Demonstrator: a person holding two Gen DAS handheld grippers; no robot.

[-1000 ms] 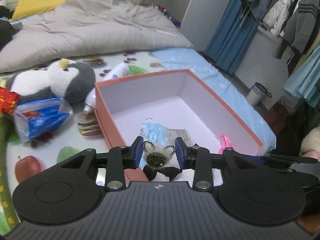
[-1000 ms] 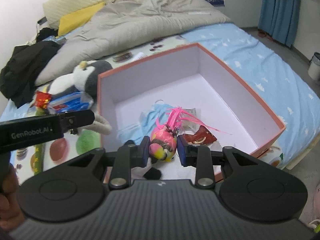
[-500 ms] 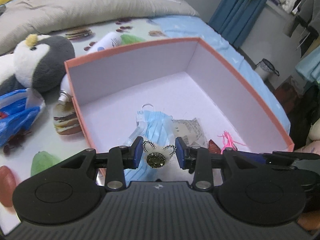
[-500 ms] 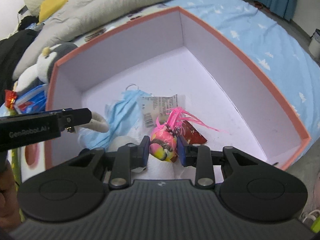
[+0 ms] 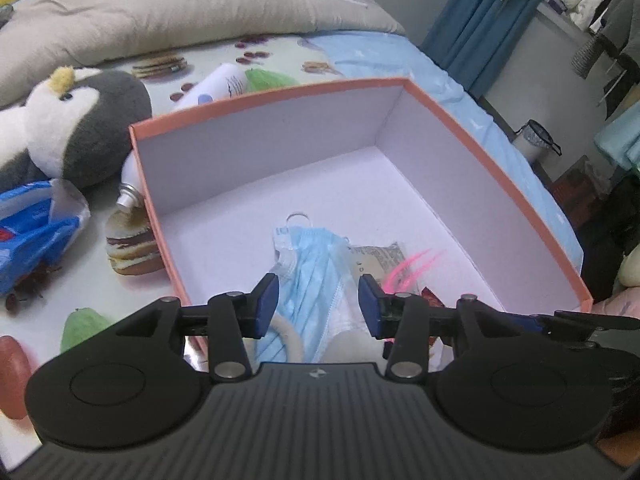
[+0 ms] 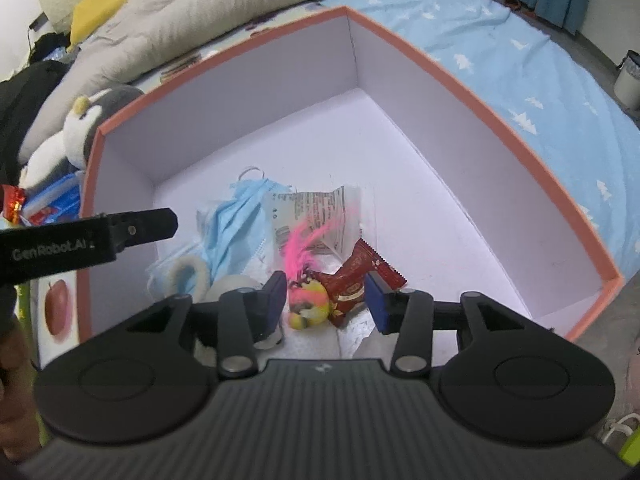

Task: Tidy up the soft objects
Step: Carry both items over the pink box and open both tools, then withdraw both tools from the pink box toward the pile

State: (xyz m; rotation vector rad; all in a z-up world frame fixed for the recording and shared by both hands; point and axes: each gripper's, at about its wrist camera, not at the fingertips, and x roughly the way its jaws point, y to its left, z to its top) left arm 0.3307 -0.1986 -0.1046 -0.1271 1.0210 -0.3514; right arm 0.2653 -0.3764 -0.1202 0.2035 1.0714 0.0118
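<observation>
While both grippers' jaws are opening, the box holds a mask, wrappers, and a pink toy.

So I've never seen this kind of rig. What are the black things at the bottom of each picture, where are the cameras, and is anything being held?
Each picture comes from a fisheye camera mounted on a hand-held two-finger gripper, looking forward along its fingers. The black shapes are the grippers themselves; a person carries one in each hand.

Both hang over an orange-rimmed box on a bed. The left gripper is opening above a blue face mask, gripping nothing. The right gripper is opening too; a pink-feathered toy sits loose between its pads, beside a red packet.

Outside the box lie a plush penguin and a blue bag.
</observation>
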